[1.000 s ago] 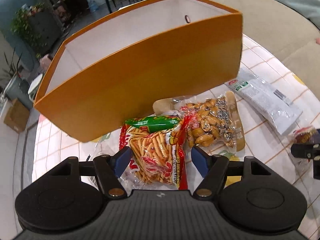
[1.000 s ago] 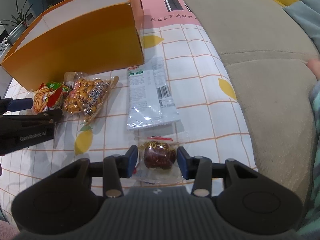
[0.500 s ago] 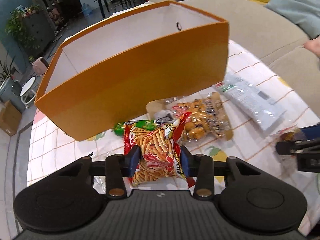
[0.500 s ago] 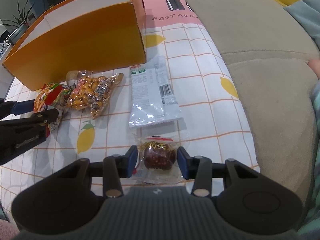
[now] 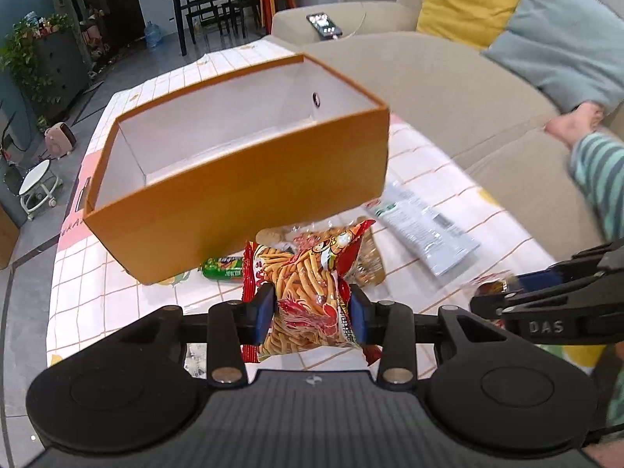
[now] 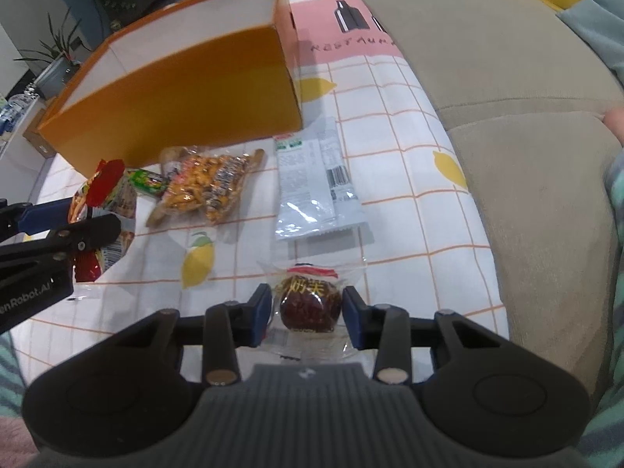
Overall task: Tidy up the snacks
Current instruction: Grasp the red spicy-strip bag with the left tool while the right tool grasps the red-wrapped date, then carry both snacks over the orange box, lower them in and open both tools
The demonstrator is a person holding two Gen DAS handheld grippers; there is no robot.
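My left gripper (image 5: 310, 312) is shut on a red bag of stick snacks (image 5: 308, 284) and holds it above the table, in front of the open orange box (image 5: 241, 183). The bag also shows in the right wrist view (image 6: 102, 210). My right gripper (image 6: 306, 314) is shut on a clear-wrapped dark red sweet (image 6: 308, 304), raised off the tablecloth. On the cloth lie a bag of peanuts (image 6: 206, 187), a small green packet (image 6: 146, 181) and a silver-white packet (image 6: 312, 183). The orange box (image 6: 175, 93) looks empty.
The table has a checked cloth with lemon prints (image 6: 390, 202). A beige sofa (image 6: 526, 136) runs along its right side, with a phone (image 5: 323, 25) on its arm. A person's striped sleeve (image 5: 600, 167) is at the right.
My left gripper closed on the red stick-snack bag and lifted it off the table, uncovering the green packet. My right gripper has risen a little with the sweet.
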